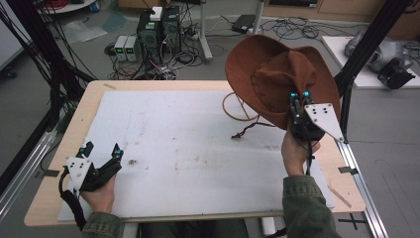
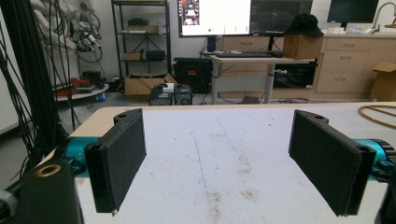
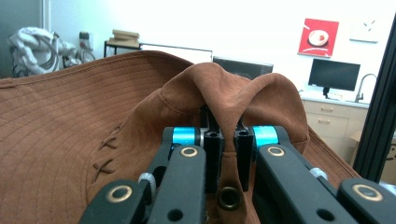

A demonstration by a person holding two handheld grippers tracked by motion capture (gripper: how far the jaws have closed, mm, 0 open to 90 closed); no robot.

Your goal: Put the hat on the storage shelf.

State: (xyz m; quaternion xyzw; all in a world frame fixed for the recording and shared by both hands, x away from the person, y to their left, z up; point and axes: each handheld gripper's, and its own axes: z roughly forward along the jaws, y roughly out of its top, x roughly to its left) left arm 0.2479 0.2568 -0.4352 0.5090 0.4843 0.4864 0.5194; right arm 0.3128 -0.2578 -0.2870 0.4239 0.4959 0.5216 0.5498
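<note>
I can't read any text, label, brand or number from here. The monitor (image 2: 214,17) behind the table shows a page too small to make out, and the red wall picture (image 3: 320,37) carries no legible lettering.

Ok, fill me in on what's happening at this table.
A person at the table holds a gripper in each hand. The right gripper is shut on a fold of a brown hat, pinching the crown between its fingers and holding the hat up above the table's right side, with its cord dangling down to the surface. A thin ring sits on the table under the hat. The left gripper rests low near the left edge, fingers wide open with nothing between them.
</note>
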